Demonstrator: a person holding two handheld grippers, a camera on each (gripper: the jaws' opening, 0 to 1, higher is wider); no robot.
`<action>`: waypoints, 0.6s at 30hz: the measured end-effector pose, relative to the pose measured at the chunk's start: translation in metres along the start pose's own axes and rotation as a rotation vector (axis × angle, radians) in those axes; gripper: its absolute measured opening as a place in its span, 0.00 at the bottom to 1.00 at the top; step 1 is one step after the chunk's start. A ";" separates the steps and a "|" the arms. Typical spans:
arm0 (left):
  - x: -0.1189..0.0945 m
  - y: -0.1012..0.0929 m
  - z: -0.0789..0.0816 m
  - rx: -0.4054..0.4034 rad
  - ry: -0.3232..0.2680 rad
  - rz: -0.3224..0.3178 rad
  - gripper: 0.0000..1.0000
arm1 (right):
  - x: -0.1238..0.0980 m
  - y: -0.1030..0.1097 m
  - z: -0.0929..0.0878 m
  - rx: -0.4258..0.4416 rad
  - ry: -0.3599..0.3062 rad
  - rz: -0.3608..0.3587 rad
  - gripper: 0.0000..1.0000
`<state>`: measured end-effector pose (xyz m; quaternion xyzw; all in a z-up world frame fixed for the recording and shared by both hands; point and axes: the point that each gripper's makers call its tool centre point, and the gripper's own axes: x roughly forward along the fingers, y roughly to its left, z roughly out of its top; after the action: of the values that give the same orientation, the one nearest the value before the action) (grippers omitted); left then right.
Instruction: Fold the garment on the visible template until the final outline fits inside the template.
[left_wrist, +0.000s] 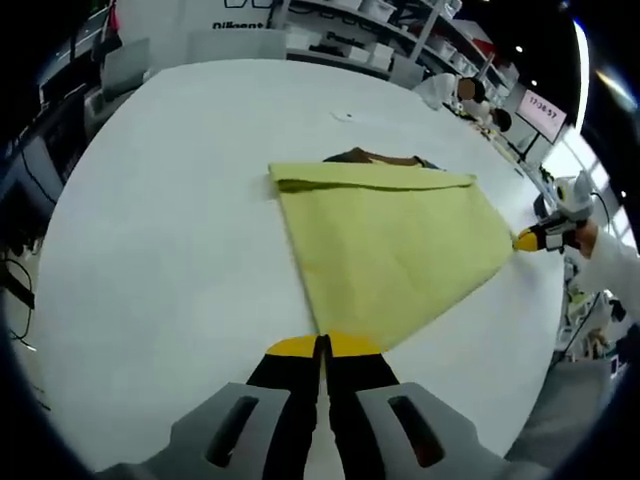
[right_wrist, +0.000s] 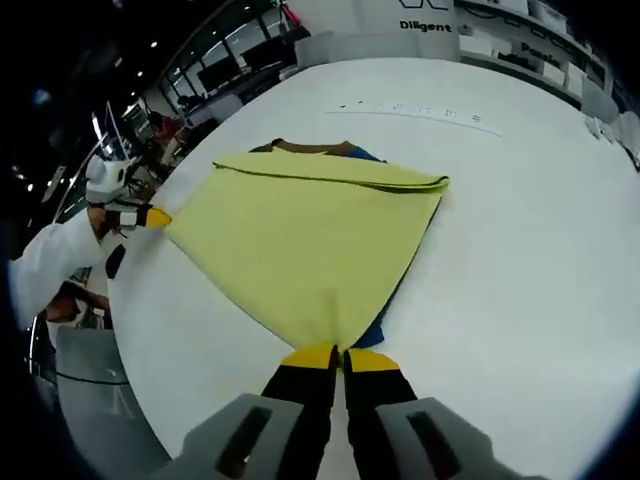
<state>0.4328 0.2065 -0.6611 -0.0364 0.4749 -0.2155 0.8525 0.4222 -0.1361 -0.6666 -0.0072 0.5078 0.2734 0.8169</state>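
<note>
In the left gripper view, the left gripper (left_wrist: 322, 347) rises from the bottom centre of the frame with its yellow-tipped jaws clenched on the near corner of the yellow garment (left_wrist: 395, 250). The garment lies spread across the middle of the white table (left_wrist: 170, 220), its far edge folded over into a narrow band, and a brown-and-blue piece (left_wrist: 365, 156) peeks out just beyond that fold. At the right edge of the frame the right gripper (left_wrist: 527, 240) pinches the garment's other corner, pulling it to a point, with a white sleeve (left_wrist: 610, 255) behind it.

In the right gripper view, the right gripper (right_wrist: 336, 356) comes up from the bottom centre, its jaws closed on a garment (right_wrist: 305, 240) corner that tapers down to them. A blue layer (right_wrist: 378, 330) shows just under the cloth beside the jaws. At the left of the frame the left gripper (right_wrist: 157, 216) grips the opposite corner, held by a white-sleeved arm (right_wrist: 50, 262). Shelving with boxes (left_wrist: 350, 25) stands beyond the table at the top of the frame.
</note>
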 end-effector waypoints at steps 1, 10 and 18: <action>0.000 0.000 0.000 0.004 0.000 0.002 0.00 | 0.000 0.000 0.000 0.000 0.000 0.000 0.00; -0.003 0.003 -0.001 0.006 0.006 0.003 0.00 | -0.001 -0.002 0.000 0.008 0.001 -0.002 0.00; -0.006 0.001 -0.002 -0.005 0.008 -0.016 0.00 | -0.002 -0.003 0.000 0.009 -0.004 -0.007 0.00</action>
<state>0.4285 0.2097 -0.6579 -0.0417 0.4787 -0.2213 0.8486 0.4228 -0.1397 -0.6656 -0.0050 0.5075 0.2682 0.8188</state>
